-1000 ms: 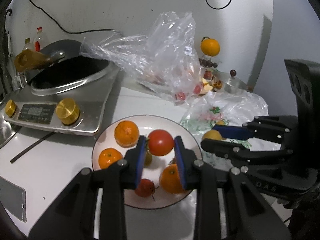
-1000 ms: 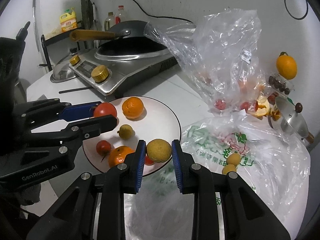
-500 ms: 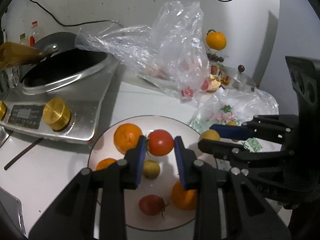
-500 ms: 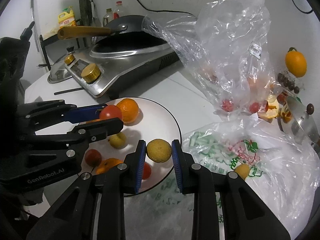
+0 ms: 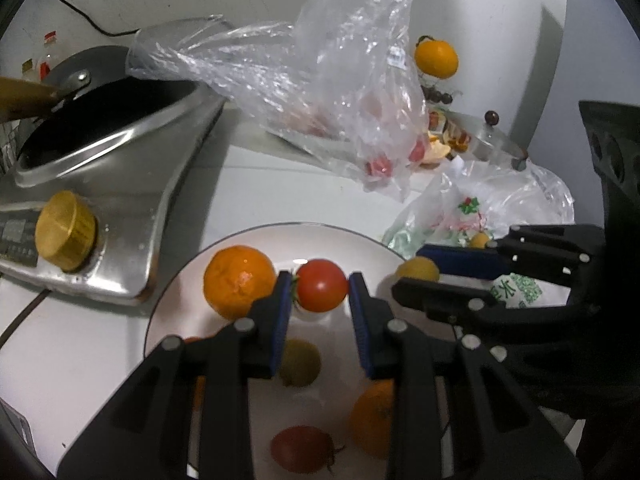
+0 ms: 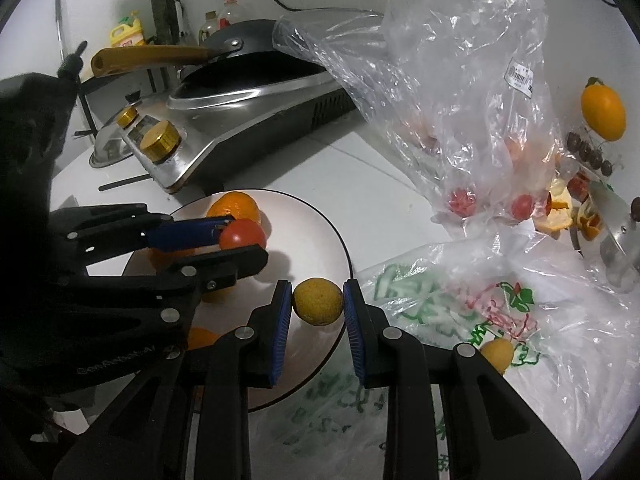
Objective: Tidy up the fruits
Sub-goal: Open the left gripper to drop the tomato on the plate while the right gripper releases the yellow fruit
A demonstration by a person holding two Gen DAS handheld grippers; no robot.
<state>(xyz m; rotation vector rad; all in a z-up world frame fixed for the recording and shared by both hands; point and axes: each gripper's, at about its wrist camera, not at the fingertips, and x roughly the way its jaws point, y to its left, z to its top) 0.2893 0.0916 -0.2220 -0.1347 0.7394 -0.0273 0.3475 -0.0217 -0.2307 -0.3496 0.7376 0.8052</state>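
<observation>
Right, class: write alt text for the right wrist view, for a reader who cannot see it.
The right gripper holds a small yellow fruit over the edge of a white plate, beside the left gripper gripping a red tomato. Plastic bags and a stove lie behind.

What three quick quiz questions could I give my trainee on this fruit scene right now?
1. True or false: the left gripper is shut on a tomato.
2. What does the right gripper hold? A) orange B) small yellow fruit C) nothing
3. Fill in: both held fruits hang over the white ____.

Key: 1 true; 2 B; 3 plate.
</observation>
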